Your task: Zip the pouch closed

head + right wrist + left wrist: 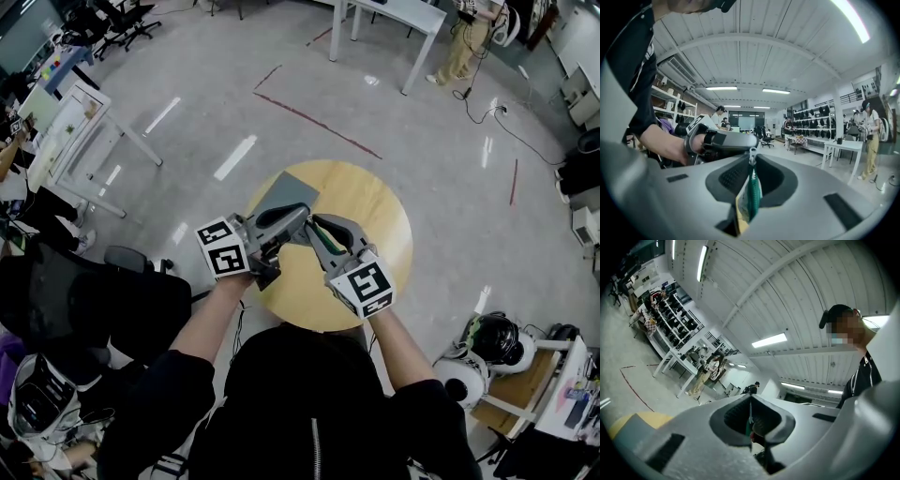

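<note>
The right gripper [752, 161] is clamped on the green fabric pouch [750, 197], whose silver zipper pull [752, 153] sticks up just past its fingertips. The left gripper [751, 414] pinches a thin green edge of the pouch. The two grippers' fingertips nearly meet above the round wooden table [375, 211].

The green pouch [751, 197], cream-yellow along one edge, sits edge-on, pinched in the right tongs [753, 158] with its silver zipper pull [752, 153] at their tips, a sliver also nipped by the left tongs [750, 404].
</note>
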Demonstrator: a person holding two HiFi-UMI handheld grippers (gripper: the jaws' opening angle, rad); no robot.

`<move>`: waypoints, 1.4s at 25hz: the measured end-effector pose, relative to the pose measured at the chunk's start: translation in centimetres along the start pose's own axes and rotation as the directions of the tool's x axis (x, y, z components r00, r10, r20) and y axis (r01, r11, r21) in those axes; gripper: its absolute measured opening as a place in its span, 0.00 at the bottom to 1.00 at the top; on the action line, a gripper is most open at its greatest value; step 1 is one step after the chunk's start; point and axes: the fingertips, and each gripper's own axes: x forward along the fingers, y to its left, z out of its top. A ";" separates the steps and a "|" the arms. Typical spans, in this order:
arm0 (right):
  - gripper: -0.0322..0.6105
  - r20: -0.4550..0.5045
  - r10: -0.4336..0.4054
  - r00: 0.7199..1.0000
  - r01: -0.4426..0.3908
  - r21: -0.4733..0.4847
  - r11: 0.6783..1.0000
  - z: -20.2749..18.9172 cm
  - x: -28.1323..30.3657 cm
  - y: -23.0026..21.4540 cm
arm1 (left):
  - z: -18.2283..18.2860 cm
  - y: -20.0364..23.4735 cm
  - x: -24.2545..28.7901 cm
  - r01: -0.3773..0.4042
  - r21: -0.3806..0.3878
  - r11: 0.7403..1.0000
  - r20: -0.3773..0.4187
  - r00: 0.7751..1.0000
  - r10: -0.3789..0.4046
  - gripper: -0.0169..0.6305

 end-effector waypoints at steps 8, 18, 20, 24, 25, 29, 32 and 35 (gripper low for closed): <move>0.13 0.017 -0.032 0.999 0.032 0.004 0.999 -0.6 -0.3 0.1 | -0.5 -0.2 0.2 -0.002 0.030 1.000 -0.028 1.000 0.003 0.03; 0.17 -0.026 -0.033 0.999 0.035 0.072 0.997 -1.3 -0.1 -0.4 | -1.7 0.1 0.9 -0.018 0.151 0.988 -0.130 0.991 0.038 0.03; 0.14 -0.028 -0.040 0.999 0.042 0.073 0.996 -1.3 -0.1 -0.5 | -1.9 0.1 0.9 -0.013 0.155 0.988 -0.137 0.990 0.035 0.03; 0.14 -0.016 -0.040 0.999 0.041 0.085 0.996 -1.2 -0.3 -0.5 | -1.8 0.1 0.6 -0.009 0.141 0.990 -0.125 0.992 0.027 0.03; 0.14 -0.013 -0.039 0.999 0.040 0.087 0.995 -1.2 -0.3 -0.4 | -1.8 0.1 0.6 -0.011 0.138 0.990 -0.120 0.992 0.028 0.03; 0.12 -0.017 -0.043 0.999 0.044 0.098 0.994 -1.7 -0.6 -0.5 | -1.8 0.2 0.6 -0.026 0.124 0.992 -0.094 0.995 0.038 0.03; 0.12 -0.028 -0.036 0.999 0.038 0.106 0.994 -2.1 -0.9 -0.4 | -1.5 0.4 0.5 -0.035 0.118 0.992 -0.082 0.996 0.045 0.03; 0.10 -0.030 -0.031 0.999 0.034 0.100 0.994 -2.1 -0.9 -0.3 | -1.4 0.5 0.4 -0.036 0.129 0.991 -0.090 0.995 0.048 0.03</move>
